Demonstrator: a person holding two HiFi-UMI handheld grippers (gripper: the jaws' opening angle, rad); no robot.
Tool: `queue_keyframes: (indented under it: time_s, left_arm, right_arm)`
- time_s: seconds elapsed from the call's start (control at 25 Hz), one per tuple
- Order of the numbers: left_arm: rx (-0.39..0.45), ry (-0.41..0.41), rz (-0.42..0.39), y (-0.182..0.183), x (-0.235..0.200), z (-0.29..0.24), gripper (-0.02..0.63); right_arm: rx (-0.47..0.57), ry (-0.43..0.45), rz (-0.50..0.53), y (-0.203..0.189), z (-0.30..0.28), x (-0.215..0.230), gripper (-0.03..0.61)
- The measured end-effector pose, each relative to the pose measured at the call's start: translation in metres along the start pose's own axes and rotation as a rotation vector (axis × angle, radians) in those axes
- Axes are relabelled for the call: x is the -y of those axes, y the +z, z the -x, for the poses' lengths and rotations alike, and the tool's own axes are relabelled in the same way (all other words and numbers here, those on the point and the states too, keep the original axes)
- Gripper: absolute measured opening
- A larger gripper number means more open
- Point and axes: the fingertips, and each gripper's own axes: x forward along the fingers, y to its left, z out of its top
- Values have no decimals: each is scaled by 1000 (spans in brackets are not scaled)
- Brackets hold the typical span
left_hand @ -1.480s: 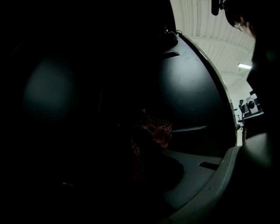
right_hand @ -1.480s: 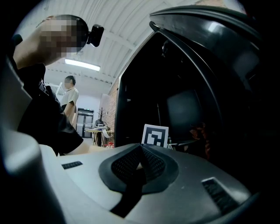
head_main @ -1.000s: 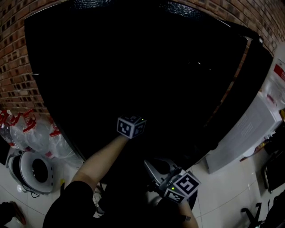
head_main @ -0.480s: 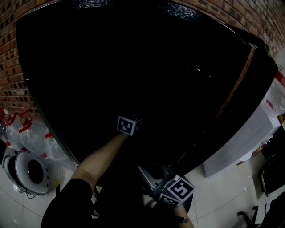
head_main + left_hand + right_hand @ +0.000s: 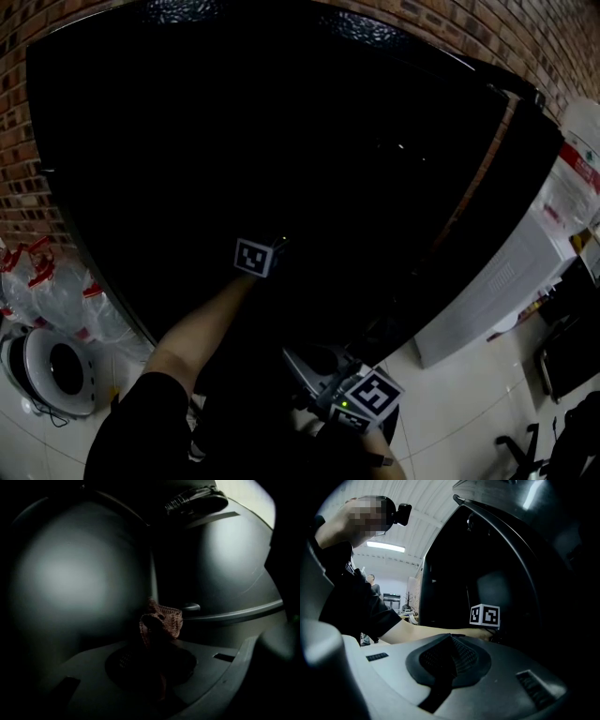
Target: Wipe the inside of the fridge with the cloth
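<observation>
The fridge is a black cabinet whose inside is almost too dark to see in the head view. My left gripper reaches into it; only its marker cube shows from above. In the left gripper view its jaws are shut on a reddish-brown knitted cloth, bunched up at the tips. The cloth is close to the grey inner wall, near a corner with a shelf edge. Whether it touches, I cannot tell. My right gripper hangs low outside the fridge, shut and holding nothing.
A brick wall stands behind the fridge. Bagged plastic bottles and a round white appliance lie on the tiled floor at left. A white unit stands against the fridge's right side. A person's bare forearm stretches toward the fridge.
The left gripper's cube has drifted slightly left inside the fridge. The right gripper has sunk a little lower in the head view. The cloth stays gripped.
</observation>
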Motion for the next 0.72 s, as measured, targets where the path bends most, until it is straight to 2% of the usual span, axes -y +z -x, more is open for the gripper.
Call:
queue_keyframes:
  time_s: [0.16,0.36,0.52,0.64,0.72]
  left_arm:
    - [35,-1,46,11,4,25,46]
    - [79,-75,75,28,32,64,46]
    - [60,-178,28,35,71,108,46]
    - [-3,-268,-16,29,102,143,46]
    - [-59,-312,-82,21,119,159,46]
  right_arm:
    - [12,-5,13,6,6,-5,5]
    - [44,-12,-15,13,15,-12,5]
    - [58,23,-5,18,20,-33,5]
    - [53,57,7,18,24,-50,5]
    - [52,78,14,18,24,-59,5]
